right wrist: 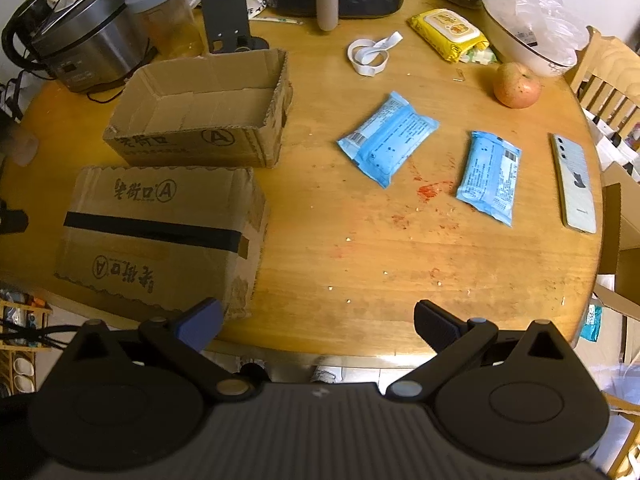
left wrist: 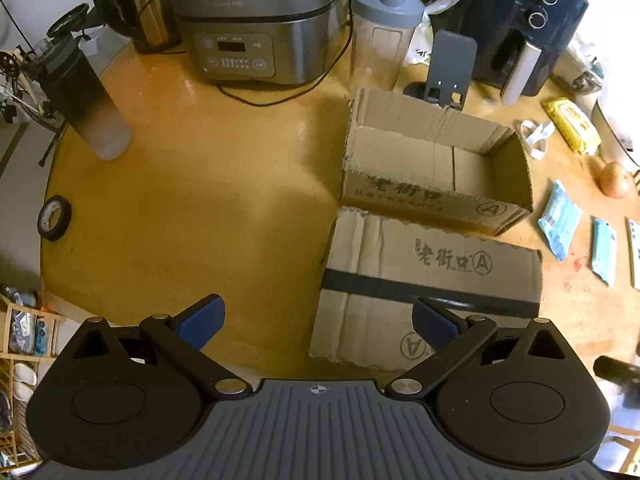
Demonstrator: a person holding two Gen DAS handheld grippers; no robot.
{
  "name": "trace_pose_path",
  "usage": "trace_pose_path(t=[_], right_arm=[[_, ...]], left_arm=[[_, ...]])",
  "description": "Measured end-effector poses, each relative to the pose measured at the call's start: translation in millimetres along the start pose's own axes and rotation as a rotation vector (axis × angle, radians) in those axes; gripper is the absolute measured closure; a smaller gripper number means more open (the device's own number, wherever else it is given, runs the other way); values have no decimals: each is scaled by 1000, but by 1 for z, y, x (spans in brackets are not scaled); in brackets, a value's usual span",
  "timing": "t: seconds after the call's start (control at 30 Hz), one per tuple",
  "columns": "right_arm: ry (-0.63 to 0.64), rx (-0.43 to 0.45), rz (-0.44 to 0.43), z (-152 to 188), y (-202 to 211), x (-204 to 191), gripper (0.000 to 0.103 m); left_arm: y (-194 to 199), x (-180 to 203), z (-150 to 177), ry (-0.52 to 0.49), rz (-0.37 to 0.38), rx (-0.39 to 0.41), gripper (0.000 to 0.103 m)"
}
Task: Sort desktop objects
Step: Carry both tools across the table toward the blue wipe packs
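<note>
Warm yellow light fell across a round wooden table crowded with kitchen gear along its far edge, and both grippers hung back over the near rim with nothing in them. Nearest, the left gripper had its blue-padded fingers spread wide and empty, hovering over the near end of the taped box. The right gripper was likewise released, its jaws wide apart above bare, crumb-flecked wood. That stance looked like a start position, each tool clear of the goods so the whole spread could be read first.

Just beyond the taped box, which lay upside down with a dark strip of tape across it, stood the open box, apparently empty and set close beside it. Its mouth faced up, probably so that it could take whatever was sorted. To its right, well apart from it, lay the first blue packet and the second blue packet, flat and separate, easy for wide jaws to straddle. A pale phone rested face down near the right-hand table edge.

Farther off sat an apple, a loop of white strap and a yellow wipes pack. Off on the left side a roll of black tape lay alone near the edge.
</note>
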State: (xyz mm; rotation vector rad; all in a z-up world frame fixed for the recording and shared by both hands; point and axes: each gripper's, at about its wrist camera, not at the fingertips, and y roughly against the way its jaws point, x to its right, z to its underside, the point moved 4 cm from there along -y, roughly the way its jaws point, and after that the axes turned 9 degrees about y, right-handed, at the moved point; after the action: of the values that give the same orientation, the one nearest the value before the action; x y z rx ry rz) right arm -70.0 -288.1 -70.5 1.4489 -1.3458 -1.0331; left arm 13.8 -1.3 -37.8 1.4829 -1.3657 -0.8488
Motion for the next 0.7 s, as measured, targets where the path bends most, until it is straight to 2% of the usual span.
trace_pose_path(t=[0.2, 0.4, 0.5, 0.7], right_arm=[[-7, -12, 24, 2, -1, -5, 0], [-19, -45, 74, 6, -3, -17, 0], [-41, -68, 80, 6, -4, -22, 0], [-77, -48, 77, 9, 1, -36, 0]], left_arm=[[-5, -15, 21, -12, 2, -30, 0], [-12, -32, 28, -50, -14, -59, 0], [-12, -30, 22, -74, -27, -85, 0], [-16, -39, 24, -111, -7, -91, 0]])
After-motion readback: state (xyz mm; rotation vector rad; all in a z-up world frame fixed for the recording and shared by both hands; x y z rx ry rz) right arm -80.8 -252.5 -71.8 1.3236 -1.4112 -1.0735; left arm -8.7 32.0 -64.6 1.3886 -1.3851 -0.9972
